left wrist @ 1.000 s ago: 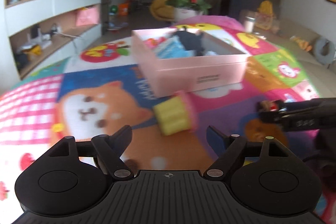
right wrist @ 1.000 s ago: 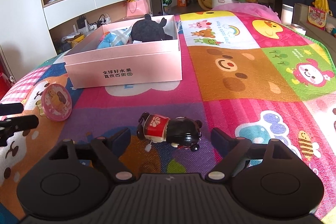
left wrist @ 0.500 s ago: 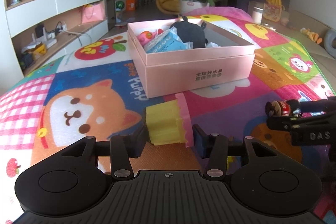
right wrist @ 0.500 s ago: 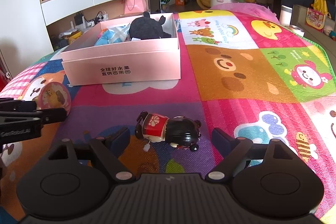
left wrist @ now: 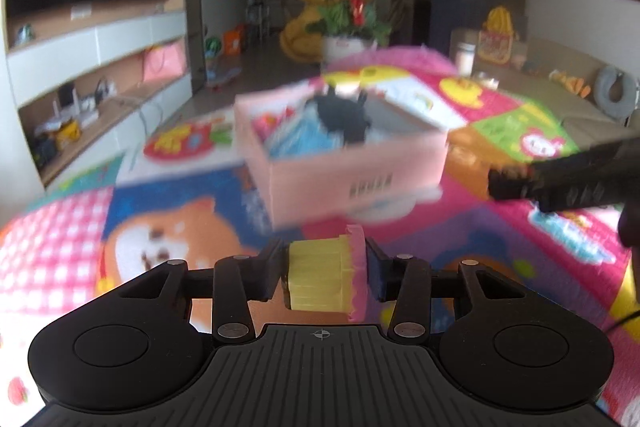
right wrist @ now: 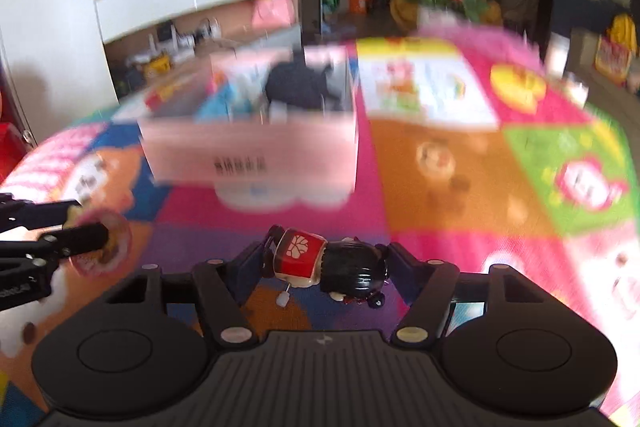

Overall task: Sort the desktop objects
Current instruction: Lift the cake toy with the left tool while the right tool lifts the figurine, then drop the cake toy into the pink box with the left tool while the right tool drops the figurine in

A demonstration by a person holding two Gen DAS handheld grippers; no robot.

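Yellow ridged cupcake toy (left wrist: 325, 274) with pink rim sits clamped in left fingers (left wrist: 269, 273); right fingers (right wrist: 402, 273) clamp a black-red wind-up toy (right wrist: 326, 265).

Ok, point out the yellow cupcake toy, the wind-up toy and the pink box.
yellow cupcake toy (left wrist: 318, 277), left wrist view, ribbed yellow side.
wind-up toy (right wrist: 300, 255), right wrist view, red body.
pink box (right wrist: 256, 151), right wrist view, front wall.

Both tongs are clamped shut on a load — left tongs (left wrist: 326, 277) level, fingers pinching from either side; right tongs (right wrist: 328, 267) likewise, held just beside them.
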